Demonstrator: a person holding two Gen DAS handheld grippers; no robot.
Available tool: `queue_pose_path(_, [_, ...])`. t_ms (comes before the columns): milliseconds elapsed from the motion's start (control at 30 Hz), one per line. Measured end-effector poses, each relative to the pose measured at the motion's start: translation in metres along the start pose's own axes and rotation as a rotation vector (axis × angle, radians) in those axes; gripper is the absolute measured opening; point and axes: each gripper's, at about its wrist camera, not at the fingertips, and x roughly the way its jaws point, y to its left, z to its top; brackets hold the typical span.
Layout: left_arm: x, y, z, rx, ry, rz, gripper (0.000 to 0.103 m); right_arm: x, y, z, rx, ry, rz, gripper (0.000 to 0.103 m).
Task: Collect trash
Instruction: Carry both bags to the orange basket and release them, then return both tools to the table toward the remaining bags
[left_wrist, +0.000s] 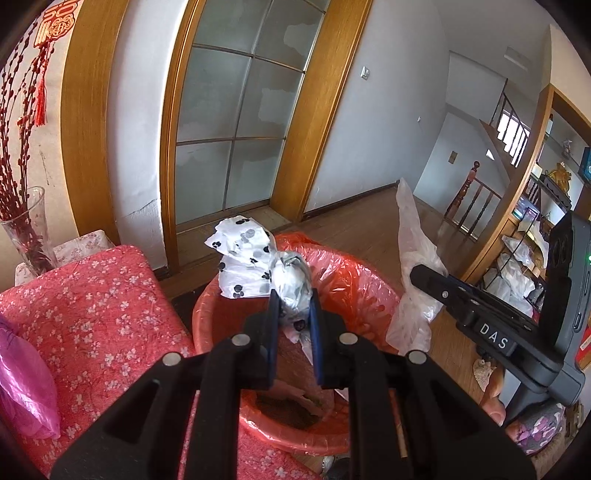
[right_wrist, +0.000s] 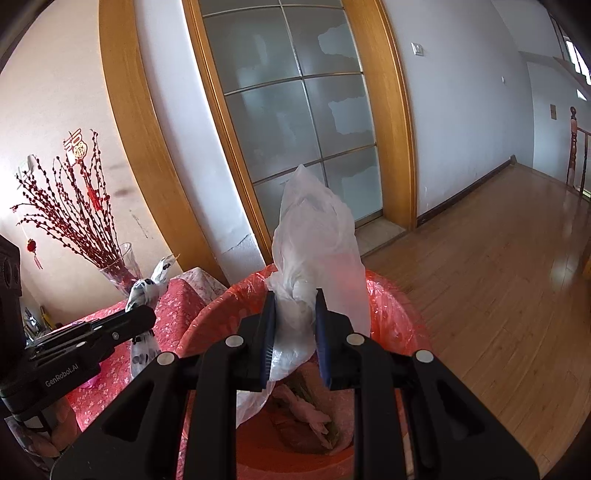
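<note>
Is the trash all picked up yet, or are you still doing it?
Almost there. Some trash already lies at the bottom of the red-lined bin. Right now the left gripper pinches a paw-print bag and the right gripper pinches a clear plastic bag, both held over the bin. Left to do: let both drop in. A pink bag on the flowered cloth may be next.

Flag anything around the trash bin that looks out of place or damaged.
Nothing spilled or damaged. Both bags are off the ground above the red-lined bin: the left gripper clamps a paw-print bag, the right gripper a clear plastic bag.
</note>
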Motion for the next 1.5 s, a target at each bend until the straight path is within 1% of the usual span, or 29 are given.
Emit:
queue_pose_path(167, [0.008,0.002,-0.003,-0.008,0.020,-0.012,0.017,0.002,-0.003,0.002,0.011,-0.005,-0.004,0.021])
queue_pose_path(200, [0.011,0.003,-0.004,-0.009,0.027,-0.013,0.019,0.002,-0.005,0.002,0.015,-0.006,-0.005,0.022])
queue_pose_path(233, [0.013,0.003,-0.005,-0.010,0.033,-0.014,0.023,0.001,-0.007,0.001,0.019,-0.006,-0.004,0.022])
queue_pose_path(333, [0.018,0.005,-0.008,-0.015,0.047,-0.005,0.031,0.004,-0.010,0.001,0.033,0.002,0.005,0.030])
queue_pose_path(467, [0.020,0.012,-0.014,-0.030,0.059,0.019,0.033,0.007,-0.013,-0.002,0.044,0.015,0.004,0.043])
queue_pose_path(567, [0.013,0.019,-0.017,-0.035,0.049,0.049,0.034,0.006,-0.014,-0.003,0.045,0.017,-0.005,0.050])
queue_pose_path(600, [0.009,0.022,-0.019,-0.034,0.043,0.062,0.035,0.005,-0.014,-0.004,0.043,0.015,-0.012,0.050])
queue_pose_path(700, [-0.007,0.031,-0.024,-0.017,0.019,0.124,0.037,0.003,-0.010,-0.005,0.021,0.007,-0.033,0.051])
queue_pose_path(800, [-0.024,0.041,-0.029,-0.005,-0.001,0.181,0.037,0.001,0.002,-0.007,-0.027,0.003,-0.045,0.051])
queue_pose_path(933, [-0.057,0.061,-0.038,0.007,-0.046,0.267,0.039,-0.002,0.025,-0.012,-0.098,0.000,-0.035,0.050])
queue_pose_path(1067, [-0.093,0.087,-0.048,-0.030,-0.077,0.334,0.040,-0.003,0.057,-0.017,-0.155,0.007,0.015,0.050])
queue_pose_path(1233, [-0.146,0.124,-0.062,-0.089,-0.118,0.428,0.042,0.005,0.107,-0.028,-0.223,0.045,0.109,0.050])
queue_pose_path(1367, [-0.188,0.154,-0.077,-0.132,-0.142,0.528,0.043,0.014,0.153,-0.041,-0.274,0.082,0.195,0.050])
queue_pose_path(1400, [-0.201,0.163,-0.082,-0.142,-0.150,0.568,0.043,0.016,0.164,-0.045,-0.286,0.091,0.215,0.050])
queue_pose_path(1500, [-0.230,0.183,-0.098,-0.170,-0.156,0.652,0.044,0.020,0.193,-0.056,-0.319,0.115,0.268,0.050])
